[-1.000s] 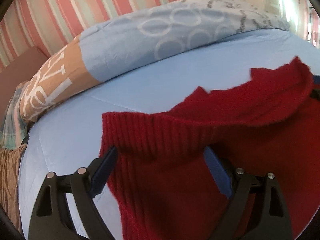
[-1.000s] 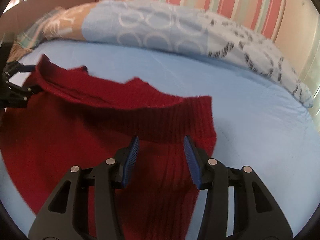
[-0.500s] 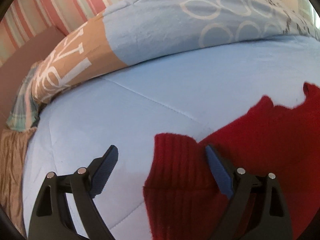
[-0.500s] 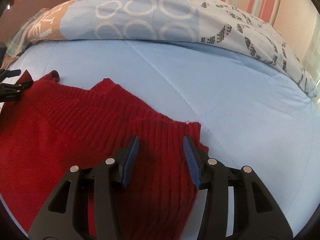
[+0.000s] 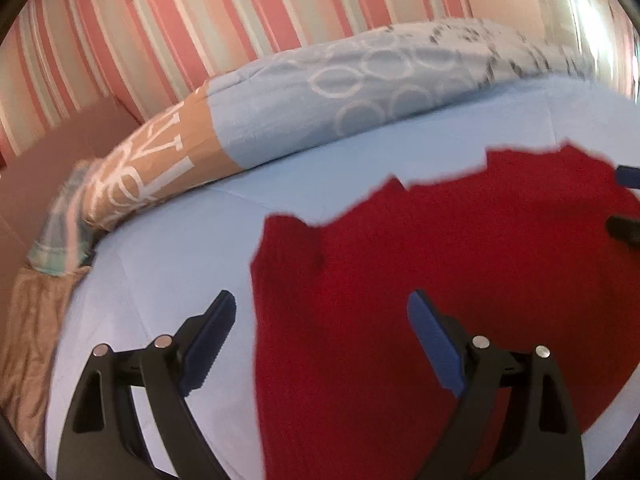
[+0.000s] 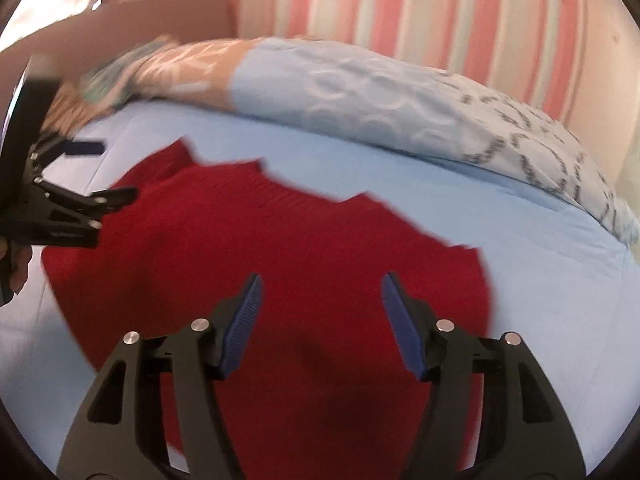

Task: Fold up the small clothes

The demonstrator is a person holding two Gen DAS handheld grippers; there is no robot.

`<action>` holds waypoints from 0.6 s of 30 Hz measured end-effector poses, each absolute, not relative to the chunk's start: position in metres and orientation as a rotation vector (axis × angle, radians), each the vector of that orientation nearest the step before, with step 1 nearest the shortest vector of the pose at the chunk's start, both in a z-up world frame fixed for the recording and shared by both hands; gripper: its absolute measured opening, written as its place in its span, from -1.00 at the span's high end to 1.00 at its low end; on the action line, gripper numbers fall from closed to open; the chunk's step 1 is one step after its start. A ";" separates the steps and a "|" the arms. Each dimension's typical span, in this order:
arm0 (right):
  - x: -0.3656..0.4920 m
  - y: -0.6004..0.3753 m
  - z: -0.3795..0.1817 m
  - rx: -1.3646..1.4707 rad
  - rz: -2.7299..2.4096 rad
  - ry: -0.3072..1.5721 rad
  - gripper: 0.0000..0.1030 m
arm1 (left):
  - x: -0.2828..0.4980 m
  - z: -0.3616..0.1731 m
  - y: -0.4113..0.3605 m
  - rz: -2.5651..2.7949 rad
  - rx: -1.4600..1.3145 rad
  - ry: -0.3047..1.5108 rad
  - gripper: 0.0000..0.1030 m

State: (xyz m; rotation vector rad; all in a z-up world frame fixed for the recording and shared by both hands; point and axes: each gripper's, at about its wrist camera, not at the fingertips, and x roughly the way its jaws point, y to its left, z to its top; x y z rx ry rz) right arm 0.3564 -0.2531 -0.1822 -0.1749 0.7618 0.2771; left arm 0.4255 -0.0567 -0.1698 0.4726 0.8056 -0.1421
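Note:
A red knitted sweater lies spread on the light blue bed sheet. My left gripper hovers open over the sweater's left edge, pads apart and touching nothing. In the right wrist view the same sweater fills the middle. My right gripper hangs over its right half with the jaws opening; the knit lies beneath them, not pinched. Each gripper shows in the other's view: the right gripper at the far right edge, the left gripper at the left.
A rolled duvet, blue with white rings and tan with white letters, runs along the back of the bed. Behind it rise a striped wall and a brown headboard. A hand holds the left gripper. A checked cloth lies left.
The ribbed edge that stood raised between the jaws now lies flat on the bed. Both grippers have drawn back from it, and the right jaws stand wider.

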 end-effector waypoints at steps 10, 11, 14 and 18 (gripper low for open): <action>0.369 -0.303 -0.207 -0.102 0.183 0.826 -0.16 | 0.420 -0.197 -0.036 -0.125 0.455 0.857 -0.85; 0.369 -0.310 -0.208 -0.086 0.171 0.831 -0.15 | 0.416 -0.196 -0.035 -0.121 0.454 0.855 -0.85; 0.368 -0.329 -0.215 -0.031 0.158 0.847 -0.07 | 0.414 -0.193 -0.026 -0.117 0.419 0.868 -0.85; 0.369 -0.329 -0.218 -0.023 0.158 0.845 -0.09 | 0.419 -0.195 -0.004 -0.095 0.332 0.912 -0.89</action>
